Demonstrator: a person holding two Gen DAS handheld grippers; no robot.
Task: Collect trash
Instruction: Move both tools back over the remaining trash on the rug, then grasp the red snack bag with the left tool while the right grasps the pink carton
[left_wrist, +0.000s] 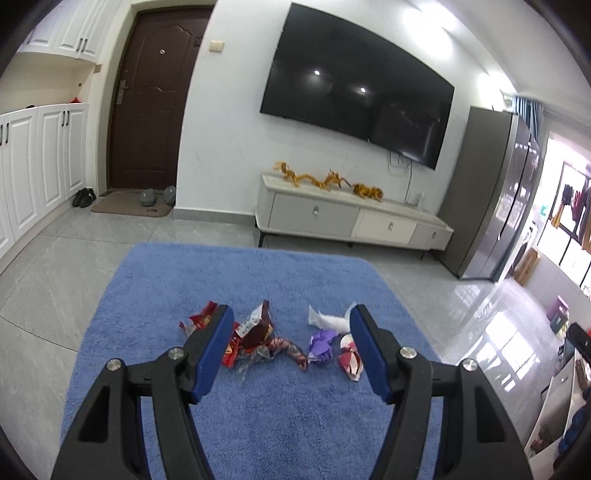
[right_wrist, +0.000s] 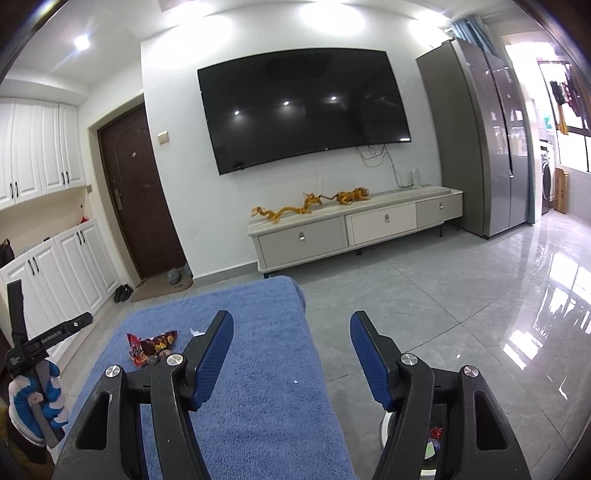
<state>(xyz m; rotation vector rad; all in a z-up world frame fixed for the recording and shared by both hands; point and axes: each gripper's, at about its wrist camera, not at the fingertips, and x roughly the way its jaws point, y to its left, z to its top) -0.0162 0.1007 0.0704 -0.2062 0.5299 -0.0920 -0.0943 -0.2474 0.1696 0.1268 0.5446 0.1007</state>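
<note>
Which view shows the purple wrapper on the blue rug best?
The left wrist view: the purple wrapper lies unobstructed on the blue rug, between the open left tool fingers. In the right wrist view it is not visible; only a red wrapper shows clearly.

Both fisheye views are looking bright and mostly sharp. Ceiling spots are blowing out overhead and reflecting as dots in the TV (right_wrist: 306, 110). Daylight is glaring off the floor tiles (right_wrist: 535, 314) right of the tongs. Edges are bending, corners going black.
</note>
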